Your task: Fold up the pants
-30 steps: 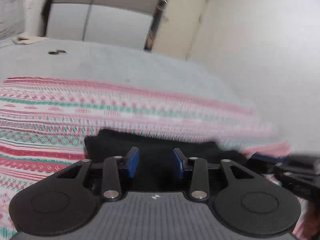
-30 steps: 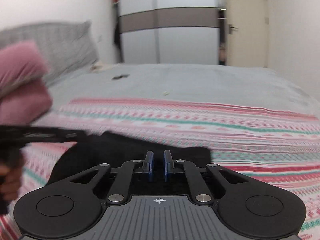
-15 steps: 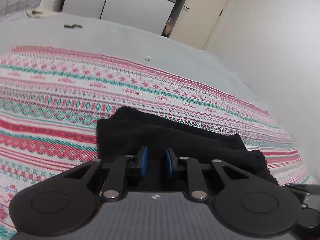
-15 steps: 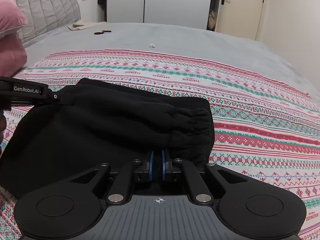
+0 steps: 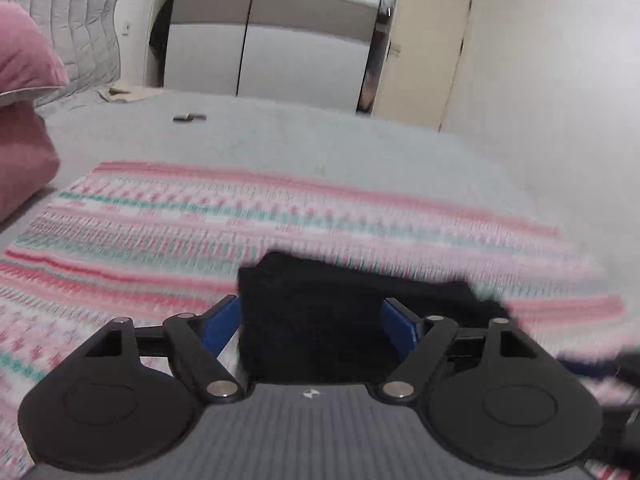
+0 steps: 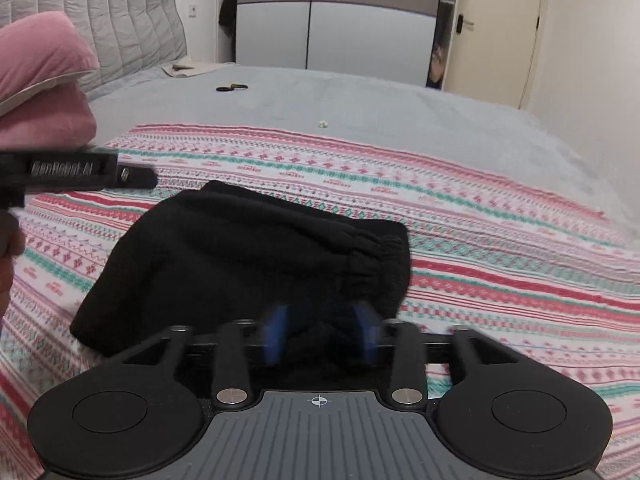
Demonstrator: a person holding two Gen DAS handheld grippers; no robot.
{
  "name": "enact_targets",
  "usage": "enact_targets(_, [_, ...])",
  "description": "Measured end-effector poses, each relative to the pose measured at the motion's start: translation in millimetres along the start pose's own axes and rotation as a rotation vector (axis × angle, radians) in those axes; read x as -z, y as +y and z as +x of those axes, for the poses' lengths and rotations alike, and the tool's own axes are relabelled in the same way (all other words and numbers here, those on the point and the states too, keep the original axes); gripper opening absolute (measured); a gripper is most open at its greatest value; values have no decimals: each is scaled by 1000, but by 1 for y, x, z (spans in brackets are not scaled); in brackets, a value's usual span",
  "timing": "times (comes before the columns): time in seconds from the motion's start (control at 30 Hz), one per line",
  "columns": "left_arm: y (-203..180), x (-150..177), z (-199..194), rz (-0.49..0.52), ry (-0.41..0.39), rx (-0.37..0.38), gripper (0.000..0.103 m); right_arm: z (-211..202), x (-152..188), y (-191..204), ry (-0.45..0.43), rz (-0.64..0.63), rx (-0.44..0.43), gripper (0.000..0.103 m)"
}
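The black pants (image 6: 248, 256) lie folded into a compact bundle on the striped blanket (image 6: 480, 216) spread over the grey bed (image 6: 360, 100), with the gathered elastic edge (image 6: 376, 264) turned toward the right side. The right gripper (image 6: 320, 332) sits at the bundle's near edge with its blue pads (image 6: 276, 332) apart and motion-blurred, holding nothing. The left gripper (image 5: 312, 326) has its jaws spread wide, the pads on either side of the bundle's near end, with no cloth pinched between them. Judging from how small and layered the bundle is, the folding looks essentially done and the step in hand is letting go; the next move probably calls for drawing both tools clear without snagging the top layer, or for a light press to flatten the puffed fold. The right wrist view shows the whole bundle, its elastic edge and the left tool's arm (image 6: 72, 170) off to the bundle's left side, apart from the cloth. The left wrist view is blurred and shows only the end of the pants, but makes the wide spread of its own jaws plain. Pink pillows (image 6: 40, 92) rest near the quilted headboard (image 6: 120, 28).
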State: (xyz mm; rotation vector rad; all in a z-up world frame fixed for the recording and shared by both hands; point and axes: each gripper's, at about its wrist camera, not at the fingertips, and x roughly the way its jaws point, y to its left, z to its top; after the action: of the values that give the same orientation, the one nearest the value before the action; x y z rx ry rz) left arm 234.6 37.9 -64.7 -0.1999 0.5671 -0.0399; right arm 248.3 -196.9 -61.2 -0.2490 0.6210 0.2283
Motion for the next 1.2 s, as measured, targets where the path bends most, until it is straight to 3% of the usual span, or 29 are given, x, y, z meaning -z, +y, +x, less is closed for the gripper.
enact_targets(0.17, [-16,26,-25,80,15,-28,99,-15,-1,-6,2,59,-15,47])
enact_targets(0.23, [-17,28,-35,54,7,-63,103,-27,-4,-1,-36,55,-18,49])
enact_targets(0.3, [-17,27,-39,18,17,-76,103,-36,-3,6,-67,41,-18,59])
enact_targets(0.37, [-17,32,-52,-13,10,-75,103,-45,3,7,-72,75,-13,59])
enact_targets(0.5, [-24,59,-95,24,-32,-111,103,-76,33,-1,-89,193,-45,63])
enact_targets(0.6, [-30,85,-133,47,-99,-106,103,-106,71,8,-110,175,-9,64])
enact_targets(0.67, [-31,98,-142,19,-105,-115,103,-123,93,13,-121,149,-7,74])
enact_targets(0.7, [-31,102,-140,5,-94,-115,103,-129,100,14,-131,152,-8,80])
enact_targets(0.77, [-30,107,-124,0,-46,-112,103,-134,107,12,-141,177,-4,81])
enact_targets(0.87, [-32,106,-95,41,18,-167,103,-119,104,8,-107,196,24,82])
enact_targets(1.0, [-35,108,-96,11,9,-127,103,-107,102,4,-69,215,49,84])
enact_targets(1.1, [-39,109,-91,19,25,-129,103,-110,106,5,-82,203,38,95])
enact_targets(1.2, [-39,112,-86,-7,50,-110,103,-110,107,6,-78,186,43,95])
